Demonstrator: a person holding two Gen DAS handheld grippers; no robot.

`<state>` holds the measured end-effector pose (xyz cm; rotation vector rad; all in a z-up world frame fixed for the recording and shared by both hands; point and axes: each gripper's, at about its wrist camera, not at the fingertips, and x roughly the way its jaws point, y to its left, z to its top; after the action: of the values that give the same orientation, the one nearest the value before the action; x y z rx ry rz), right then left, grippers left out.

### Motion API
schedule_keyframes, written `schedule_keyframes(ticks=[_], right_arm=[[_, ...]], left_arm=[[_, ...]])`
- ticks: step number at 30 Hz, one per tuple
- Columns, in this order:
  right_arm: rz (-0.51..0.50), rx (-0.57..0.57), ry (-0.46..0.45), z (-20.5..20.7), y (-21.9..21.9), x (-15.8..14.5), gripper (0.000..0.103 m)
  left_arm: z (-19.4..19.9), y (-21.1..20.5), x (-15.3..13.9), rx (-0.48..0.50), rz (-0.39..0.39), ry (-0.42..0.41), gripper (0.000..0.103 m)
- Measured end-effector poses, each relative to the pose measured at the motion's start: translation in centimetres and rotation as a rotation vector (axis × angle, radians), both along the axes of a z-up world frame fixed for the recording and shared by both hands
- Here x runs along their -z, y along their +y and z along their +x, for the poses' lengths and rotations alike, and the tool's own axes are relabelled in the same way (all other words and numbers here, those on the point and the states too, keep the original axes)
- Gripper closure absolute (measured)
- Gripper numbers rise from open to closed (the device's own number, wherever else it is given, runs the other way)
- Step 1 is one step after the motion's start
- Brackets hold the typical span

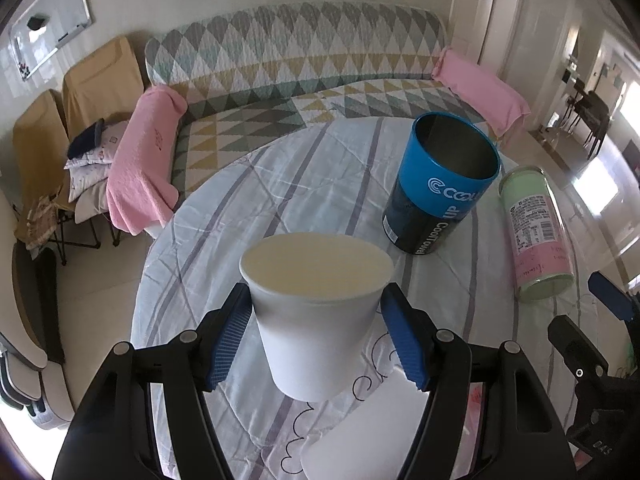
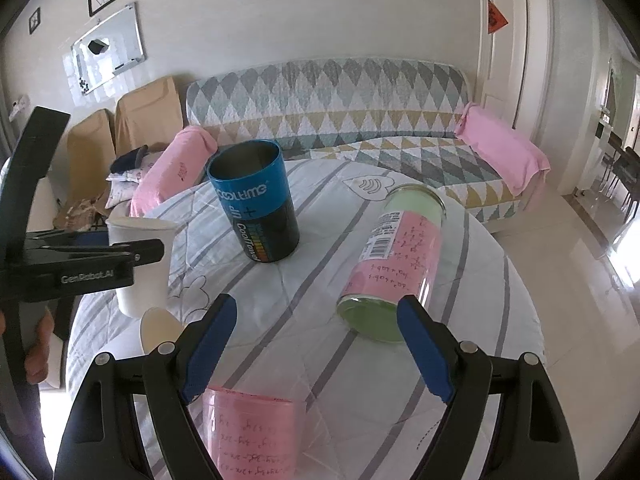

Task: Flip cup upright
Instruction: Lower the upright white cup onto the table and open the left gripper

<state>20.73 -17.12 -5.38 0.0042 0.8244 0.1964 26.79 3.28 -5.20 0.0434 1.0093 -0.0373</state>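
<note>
standing upright, white cup (image 1: 316, 312) mouth-up

Left gripper (image 1: 316, 338): black plastic linkage arms, glossy, widening toward 6 o'clock.
Left gripper fingers (image 1: 230, 340): blue pads with a fine ribbed texture, set in black holders.
Left gripper pins: round silver pivot pins, two on each side of the linkage.
Left gripper marking: white lettering "GenRobot.AI" on the black side body, seen from the right wrist view at 9 o'clock.
Right gripper (image 2: 316, 350): same black glossy linkage, same build.
Right gripper fingers (image 2: 424, 350): blue ribbed pads in black holders.
Right gripper pins: silver round pins, two per side.
Person's hand (image 2: 38, 354): bare skin, pinkish, at 8 o'clock behind the black frame.
</note>
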Motion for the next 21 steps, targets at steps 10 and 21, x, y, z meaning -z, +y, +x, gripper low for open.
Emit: schedule_keyframes(ticks=[10, 21], right_arm=[[-0.001, -0.001, 0.000, -0.03, 0.12, 0.03, 0.019], [-0.001, -0.002, 0.004, 0.06, 0.18, 0.12, 0.019]], left_arm=[[-0.53, -0.01, -0.31, 0.008, 0.001, -0.009, 0.035], [-0.65, 0.67, -0.77, 0.024, -0.016, -0.083, 0.035]])
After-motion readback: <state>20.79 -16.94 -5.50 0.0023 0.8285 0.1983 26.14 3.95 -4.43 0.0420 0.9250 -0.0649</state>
